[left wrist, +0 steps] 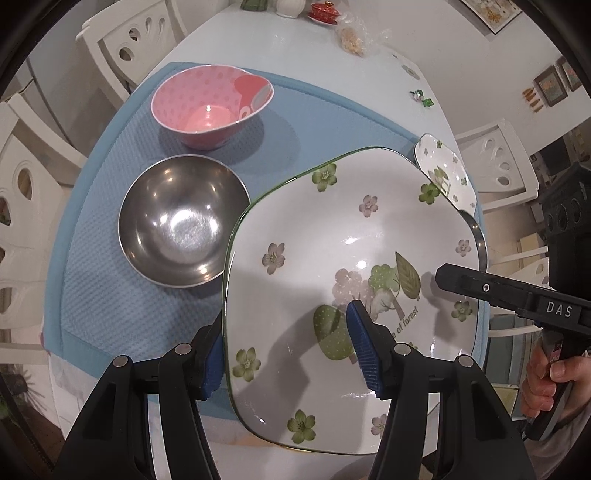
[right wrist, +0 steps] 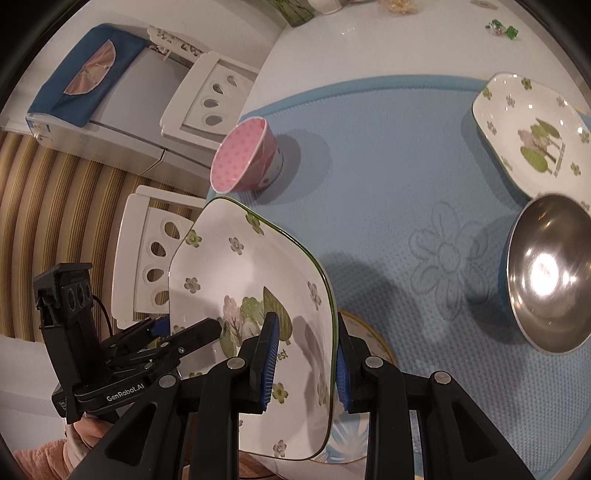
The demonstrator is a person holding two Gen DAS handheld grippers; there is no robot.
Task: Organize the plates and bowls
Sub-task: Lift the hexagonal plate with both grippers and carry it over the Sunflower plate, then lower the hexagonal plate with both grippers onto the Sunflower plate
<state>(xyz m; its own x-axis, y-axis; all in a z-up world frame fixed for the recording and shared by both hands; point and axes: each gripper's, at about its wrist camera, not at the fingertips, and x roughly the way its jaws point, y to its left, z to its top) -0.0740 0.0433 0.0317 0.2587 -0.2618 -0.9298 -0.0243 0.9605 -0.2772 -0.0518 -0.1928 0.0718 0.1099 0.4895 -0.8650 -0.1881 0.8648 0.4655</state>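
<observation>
A large white square plate (left wrist: 332, 236) with green and pink flowers hangs tilted over the blue mat (left wrist: 110, 295), held from two sides. My left gripper (left wrist: 286, 325) is shut on its left rim, one blue pad under the edge and one inside. My right gripper (right wrist: 306, 332) is shut on the opposite rim of the plate (right wrist: 236, 273). In the right wrist view my left gripper (right wrist: 184, 328) clamps the far edge. A pink dotted bowl (left wrist: 210, 107) and a steel bowl (left wrist: 183, 229) stand left of the plate. A smaller matching plate (right wrist: 532, 133) lies at the mat's far right.
A second steel bowl (right wrist: 550, 273) sits next to the small plate. Under the held plate lies a plate (right wrist: 354, 439) with a yellow rim and blue pattern. White chairs (left wrist: 129, 44) ring the table. A red cup (left wrist: 325, 11) and a snack bag (left wrist: 354, 37) stand at the far end.
</observation>
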